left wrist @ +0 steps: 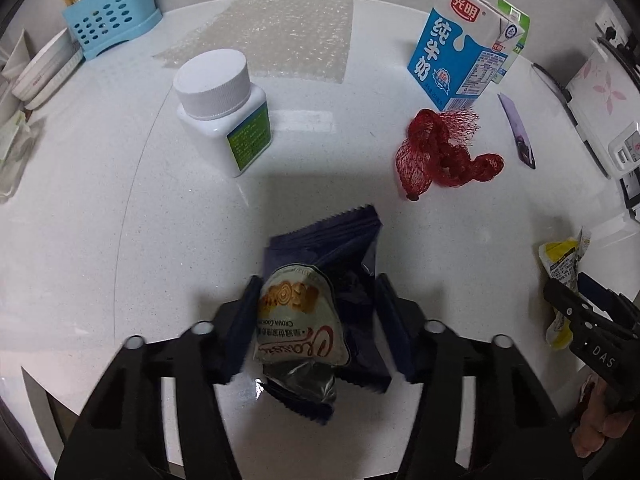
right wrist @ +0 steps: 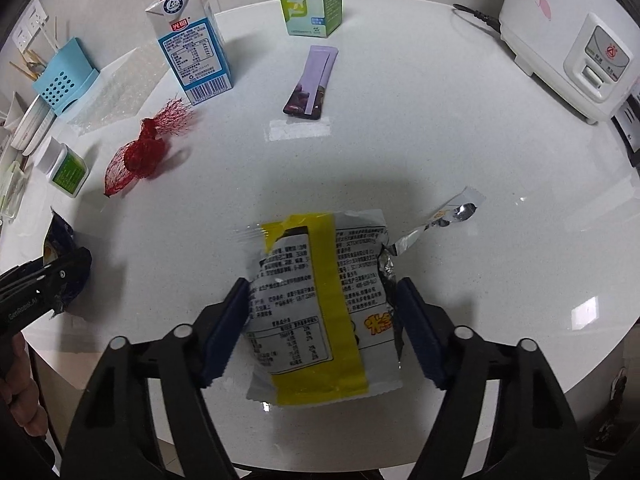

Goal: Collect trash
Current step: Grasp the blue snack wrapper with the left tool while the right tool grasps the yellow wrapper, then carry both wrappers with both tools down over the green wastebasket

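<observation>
The left tongs [left wrist: 316, 320] are straddling a dark blue cookie wrapper [left wrist: 320, 312] near the front edge of the white table [left wrist: 120, 200], their pads spread on either side of it. The left pad looks to be touching the wrapper and the right one is standing just apart, so they are not yet gripping. The right tongs [right wrist: 320, 328] are likewise sitting spread around a yellow and silver snack bag [right wrist: 316, 304], with both pads about at its edges.

The main risk is slippage: both packets are thin, crinkly foil lying flat, so closing pads could be pushing them sideways or folding them instead of pinching them. A torn strip [right wrist: 440, 220] is trailing from the snack bag and could be left behind. The red net [left wrist: 444, 152], milk carton [left wrist: 460, 52], pill bottle [left wrist: 224, 108] and purple sachet [right wrist: 312, 84] are waiting farther back, well apart.
</observation>
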A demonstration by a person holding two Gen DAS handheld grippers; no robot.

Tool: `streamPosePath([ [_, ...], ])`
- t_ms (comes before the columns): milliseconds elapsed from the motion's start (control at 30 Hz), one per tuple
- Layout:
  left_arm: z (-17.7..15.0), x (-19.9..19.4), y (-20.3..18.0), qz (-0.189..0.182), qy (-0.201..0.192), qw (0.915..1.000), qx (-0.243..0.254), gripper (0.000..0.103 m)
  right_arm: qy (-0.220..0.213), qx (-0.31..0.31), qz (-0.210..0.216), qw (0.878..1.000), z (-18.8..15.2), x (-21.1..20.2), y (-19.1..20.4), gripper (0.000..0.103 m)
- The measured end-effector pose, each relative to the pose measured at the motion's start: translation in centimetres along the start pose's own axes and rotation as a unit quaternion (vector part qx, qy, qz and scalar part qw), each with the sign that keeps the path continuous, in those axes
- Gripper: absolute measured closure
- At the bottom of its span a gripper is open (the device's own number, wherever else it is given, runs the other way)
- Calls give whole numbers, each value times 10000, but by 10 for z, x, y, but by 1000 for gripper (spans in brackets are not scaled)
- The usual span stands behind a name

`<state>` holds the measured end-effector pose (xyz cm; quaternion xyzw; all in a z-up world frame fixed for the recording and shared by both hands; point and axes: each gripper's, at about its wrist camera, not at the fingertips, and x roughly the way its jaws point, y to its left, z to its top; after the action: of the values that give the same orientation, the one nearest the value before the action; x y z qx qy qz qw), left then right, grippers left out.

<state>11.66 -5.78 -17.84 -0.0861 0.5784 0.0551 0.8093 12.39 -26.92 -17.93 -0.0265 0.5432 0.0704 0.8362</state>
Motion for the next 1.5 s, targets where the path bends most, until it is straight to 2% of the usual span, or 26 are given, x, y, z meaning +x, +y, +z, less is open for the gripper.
streamPosePath([
  [33,1,0,0,-57,17,10000,0,66,14,-5,14,10000,1,0,0,38],
  [133,1,-2,-3,-39,9,10000,28,78,36,-68,-7,10000,0,-1,2,44],
  [200,0,-4,-3,-65,-3,10000,28,81,15,-135,-124,9998,-1,-1,3,52],
  [300,-2,-7,-3,-100,-45,9999,26,84,5,-190,-215,9996,-3,-3,3,60],
  [500,-7,-20,-1,-159,-195,9996,92,84,-14,-89,-125,9999,-2,-7,-4,67],
  [1167,-35,-62,19,-298,-524,9981,161,85,-486,9,121,9987,-12,-50,8,68],
  [1500,-60,-89,33,-377,-673,9968,196,85,-679,11,277,9973,-34,-76,29,69],
])
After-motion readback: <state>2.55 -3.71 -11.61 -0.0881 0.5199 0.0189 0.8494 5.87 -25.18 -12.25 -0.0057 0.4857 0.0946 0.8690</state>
